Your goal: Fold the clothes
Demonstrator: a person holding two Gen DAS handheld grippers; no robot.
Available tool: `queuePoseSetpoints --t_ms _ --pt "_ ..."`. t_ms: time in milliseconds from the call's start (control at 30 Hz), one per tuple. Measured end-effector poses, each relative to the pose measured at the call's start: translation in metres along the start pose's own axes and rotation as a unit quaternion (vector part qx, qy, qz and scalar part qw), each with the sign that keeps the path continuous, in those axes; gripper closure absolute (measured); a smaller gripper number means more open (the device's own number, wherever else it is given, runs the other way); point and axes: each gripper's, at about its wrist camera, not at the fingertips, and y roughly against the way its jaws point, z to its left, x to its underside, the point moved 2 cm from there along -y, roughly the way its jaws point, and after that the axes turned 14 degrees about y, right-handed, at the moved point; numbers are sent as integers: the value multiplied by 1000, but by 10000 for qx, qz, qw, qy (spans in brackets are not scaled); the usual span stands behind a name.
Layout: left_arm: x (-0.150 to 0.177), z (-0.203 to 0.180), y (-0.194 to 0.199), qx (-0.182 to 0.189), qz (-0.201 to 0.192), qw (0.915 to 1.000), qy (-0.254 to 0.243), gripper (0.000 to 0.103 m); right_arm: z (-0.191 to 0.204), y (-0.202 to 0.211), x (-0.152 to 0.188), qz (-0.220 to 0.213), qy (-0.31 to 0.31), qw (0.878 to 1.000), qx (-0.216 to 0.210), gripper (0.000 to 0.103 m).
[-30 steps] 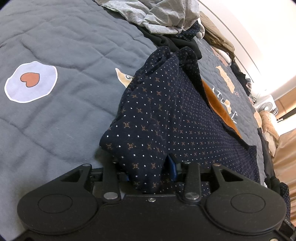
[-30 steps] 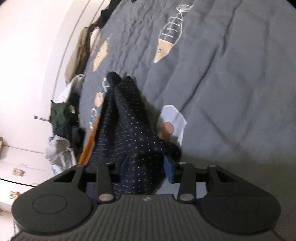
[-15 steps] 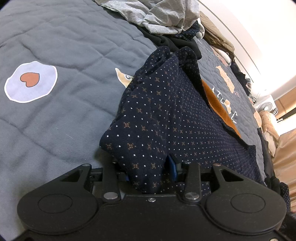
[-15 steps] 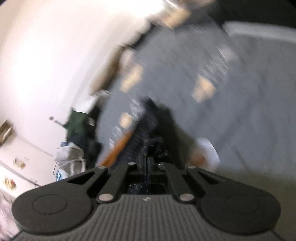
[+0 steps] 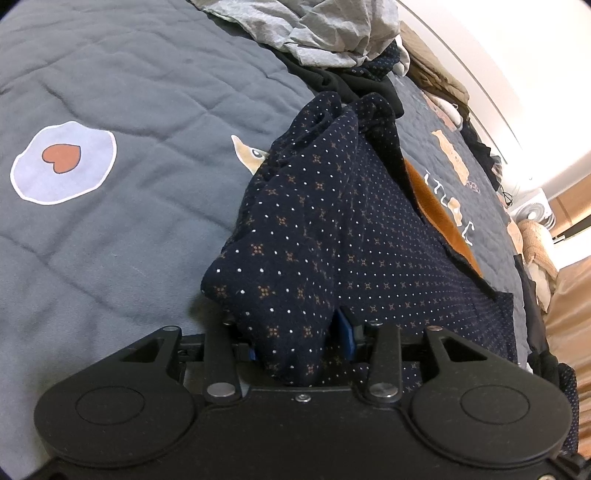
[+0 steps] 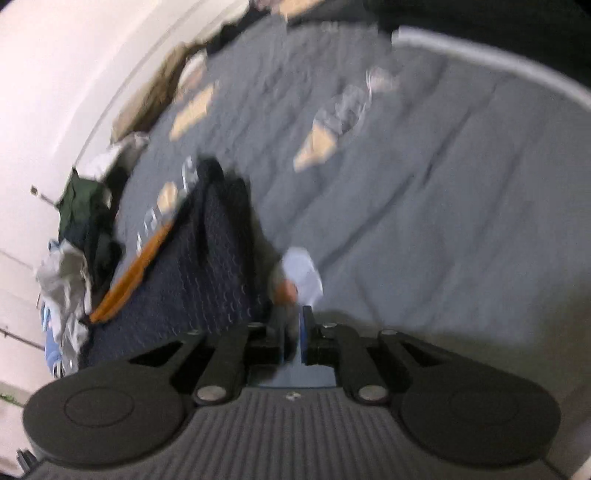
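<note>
The left gripper [image 5: 301, 338] pinches a thick fold of the navy dotted garment [image 5: 332, 236], which runs ahead of its fingers across the grey quilt [image 5: 129, 66]. The right gripper [image 6: 294, 334] – blurred – is nearly pressed together, jaws just reopening slightly, nothing between them; the garment lies just left of them.

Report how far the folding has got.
Done: nothing looks folded flat yet. In hand: the left gripper clamps the bunched navy garment; on the right gripper the jaws have just been closing, nothing between them. Left: fold it, then the grey pile.
</note>
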Motion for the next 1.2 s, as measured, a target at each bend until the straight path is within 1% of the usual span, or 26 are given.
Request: queuePoseSetpoints --t_ms 67,200,267,367,400,467,500,533,567,633,700,733,767,800,900,967,1033,1067,1200 --pt "0 0 0 3 -6 10000 10 63 0 10 -7 -232 -81 9996 -171 96" --pt "3 1 4 7 -48 9999 103 63 6 14 -4 -419 -148 9971 -612 94" --pt "6 2 8 13 -82 9998 196 63 15 4 0 -131 76 9981 -597 93" --pt "13 3 14 49 -97 9996 265 60 17 -9 12 238 225 9989 -327 92" --pt "15 3 15 59 -88 9996 259 58 15 -10 15 310 209 9989 -269 91" --pt "14 3 15 84 -70 9996 274 55 14 -11 18 310 150 9991 -235 90" --pt "14 3 13 100 -64 9995 291 53 13 -11 18 282 95 9993 -247 88" --pt "13 4 12 132 -75 9993 342 53 13 -12 19 261 36 9993 -264 83" --pt "11 4 10 169 -90 9990 403 52 13 -14 19 272 -35 9992 -306 81" --pt "8 5 4 268 -138 9983 498 52 12 -17 21 300 -138 9987 -376 72" --pt "5 6 -2 361 -171 9976 561 56 13 -19 23 316 -154 9987 -379 70" --pt "3 8 -4 401 -198 9972 596 62 14 -21 23 320 -141 9987 -361 69" --pt "1 10 -4 462 -224 9967 631 83 16 -22 24 323 -129 9988 -344 69" --pt "0 12 -4 531 -246 9961 666 86 16 -23 24 321 -125 9989 -328 69" --pt "0 12 13 739 -486 9934 727 89 14 -20 21 251 -211 9990 -298 69" --pt "3 8 30 929 -547 9920 654 90 13 -19 20 203 -268 9990 -278 69" --pt "6 8 45 985 -552 9920 558 90 12 -16 19 163 -307 9990 -285 69" --pt "9 9 49 941 -524 9928 530 90 13 -15 18 172 -274 9991 -283 69" --pt "19 20 42 520 -274 9972 452 90 19 -11 15 144 -115 9995 -252 69"
